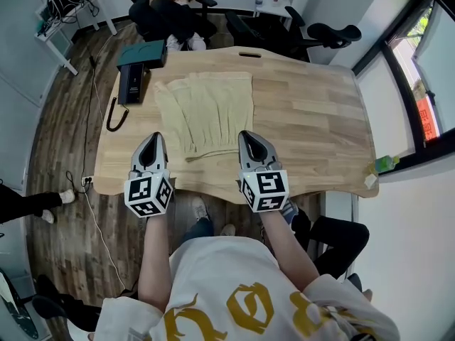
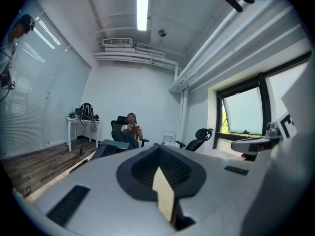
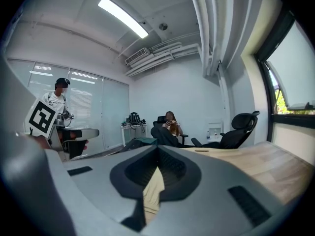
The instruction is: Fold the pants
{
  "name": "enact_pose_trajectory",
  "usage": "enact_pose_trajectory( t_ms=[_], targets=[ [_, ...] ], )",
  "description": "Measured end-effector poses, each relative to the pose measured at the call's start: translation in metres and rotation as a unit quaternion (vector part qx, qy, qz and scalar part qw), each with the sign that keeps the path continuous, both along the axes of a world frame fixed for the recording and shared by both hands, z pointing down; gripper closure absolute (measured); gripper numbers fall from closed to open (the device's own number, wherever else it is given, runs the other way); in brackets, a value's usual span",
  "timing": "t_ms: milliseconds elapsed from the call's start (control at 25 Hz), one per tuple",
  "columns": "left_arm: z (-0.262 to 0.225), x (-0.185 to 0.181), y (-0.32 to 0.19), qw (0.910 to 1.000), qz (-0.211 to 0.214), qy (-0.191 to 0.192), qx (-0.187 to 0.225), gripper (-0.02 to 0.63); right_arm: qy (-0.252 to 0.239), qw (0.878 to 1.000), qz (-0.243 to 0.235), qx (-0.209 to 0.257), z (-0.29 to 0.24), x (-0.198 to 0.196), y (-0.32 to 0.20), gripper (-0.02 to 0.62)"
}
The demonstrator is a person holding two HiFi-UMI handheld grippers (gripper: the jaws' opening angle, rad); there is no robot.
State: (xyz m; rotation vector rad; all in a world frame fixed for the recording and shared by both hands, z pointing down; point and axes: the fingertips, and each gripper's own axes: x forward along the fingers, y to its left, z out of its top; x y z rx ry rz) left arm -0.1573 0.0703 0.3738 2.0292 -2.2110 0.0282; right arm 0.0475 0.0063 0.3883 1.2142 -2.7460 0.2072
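The cream pants (image 1: 210, 112) lie flat on the wooden table (image 1: 313, 133), left of its middle, with no corner lifted. My left gripper (image 1: 156, 136) hovers just off their near left edge, jaws together. My right gripper (image 1: 247, 134) is at their near right corner, also closed. In the left gripper view the left gripper (image 2: 158, 149) is shut, with a pale strip (image 2: 164, 193) showing in the slit behind the tips. The right gripper view shows the right gripper (image 3: 158, 148) shut, with a similar cream strip (image 3: 152, 188). I cannot tell whether either strip is cloth or table.
A dark box with a teal lid (image 1: 138, 69) and a black cable (image 1: 114, 116) sit at the table's far left corner. A person sits in a chair (image 1: 170, 6) beyond the table. Office chairs (image 1: 313, 34) stand at the back right. A green item (image 1: 384, 163) is at the right corner.
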Motion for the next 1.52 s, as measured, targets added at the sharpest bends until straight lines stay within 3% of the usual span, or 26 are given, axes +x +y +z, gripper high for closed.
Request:
enact_pose_trajectory(
  t_ms=[560, 800, 1520],
  targets=[
    [0.016, -0.051, -0.068, 0.9990, 0.025, 0.032, -0.018, 0.600, 0.010, 1.000, 0.016, -0.011, 0.005, -0.054, -0.058, 0.589],
    [0.019, -0.072, -0.093, 0.9967, 0.044, 0.065, -0.022, 0.600, 0.015, 0.999, 0.028, -0.014, 0.006, -0.073, -0.082, 0.589],
    [0.021, -0.123, -0.141, 0.9966, 0.056, 0.055, -0.026, 0.600, 0.025, 0.998, 0.046, -0.023, 0.007, -0.112, -0.116, 0.589]
  ],
)
